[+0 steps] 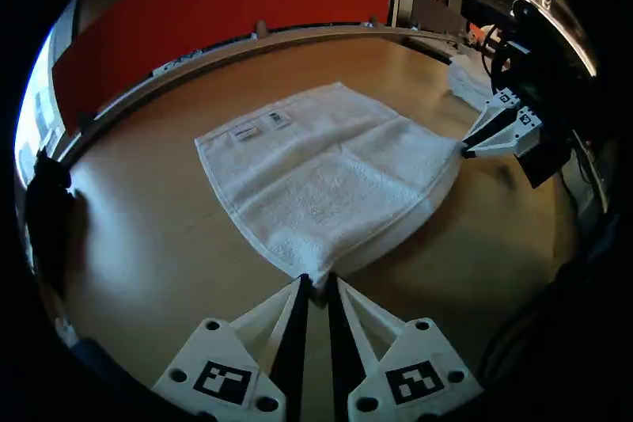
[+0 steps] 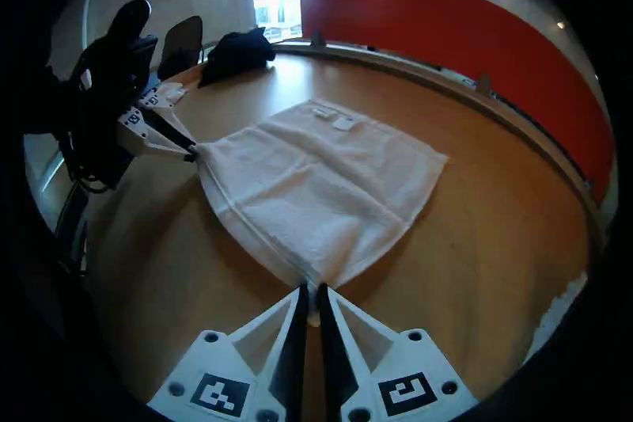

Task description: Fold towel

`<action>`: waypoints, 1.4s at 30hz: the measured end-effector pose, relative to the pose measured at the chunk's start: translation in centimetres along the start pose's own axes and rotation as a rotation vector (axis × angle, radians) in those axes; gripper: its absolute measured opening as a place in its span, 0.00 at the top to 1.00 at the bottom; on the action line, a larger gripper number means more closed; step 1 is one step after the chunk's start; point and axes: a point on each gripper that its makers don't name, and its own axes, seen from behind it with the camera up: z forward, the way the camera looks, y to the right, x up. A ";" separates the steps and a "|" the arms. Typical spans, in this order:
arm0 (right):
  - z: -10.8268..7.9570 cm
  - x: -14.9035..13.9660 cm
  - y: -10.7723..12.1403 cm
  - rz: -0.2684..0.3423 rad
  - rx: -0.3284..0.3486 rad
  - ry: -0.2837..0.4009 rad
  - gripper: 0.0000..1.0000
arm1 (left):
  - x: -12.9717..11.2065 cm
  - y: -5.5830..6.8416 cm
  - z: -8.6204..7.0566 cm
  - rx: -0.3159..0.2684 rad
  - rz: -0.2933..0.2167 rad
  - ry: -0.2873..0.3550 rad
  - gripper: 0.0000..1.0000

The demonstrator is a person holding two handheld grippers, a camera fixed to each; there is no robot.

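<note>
**Two corners of the towel [image 1: 316,169] pinched, tagged edge lying straight ahead**

The white towel lay spread on the wooden table [image 1: 142,248], and each gripper had one of its near corners. In the left gripper view, the left gripper [image 1: 316,283] was closed on the corner bunched between its fingertips. The right gripper [image 1: 465,149] appeared off to the right, gripping the neighbouring corner in the same way. The right gripper view showed the mirror of this, with the right gripper's own jaws clamped on cloth at the bottom.

The held edge ran from one gripper to the other and was lifted slightly off the wood. The rest of the towel stretched forward from both sets of jaws and lay flat. The opposite edge, marked by two small tags [image 1: 261,125], sat farthest away, on the side toward the red partition [image 1: 221,2].

Neither hand seemed nearer to that edge than the other. The fold would probably need both corners carried forward together over the towel's body and laid down on the tagged edge. The two hands would have to keep level, or the crease might skew.
</note>
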 end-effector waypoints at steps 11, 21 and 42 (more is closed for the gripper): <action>-2.6 2.8 0.1 0.003 -0.014 0.044 0.90 | 1.9 0.6 -2.8 -0.006 -0.057 0.014 0.84; -5.3 5.0 -0.6 -0.001 -0.007 0.078 0.90 | 3.2 1.2 -5.5 -0.016 -0.077 0.015 0.84; -8.5 6.4 -1.8 -0.003 0.004 0.089 0.90 | 4.2 2.5 -8.7 -0.034 -0.115 0.000 0.84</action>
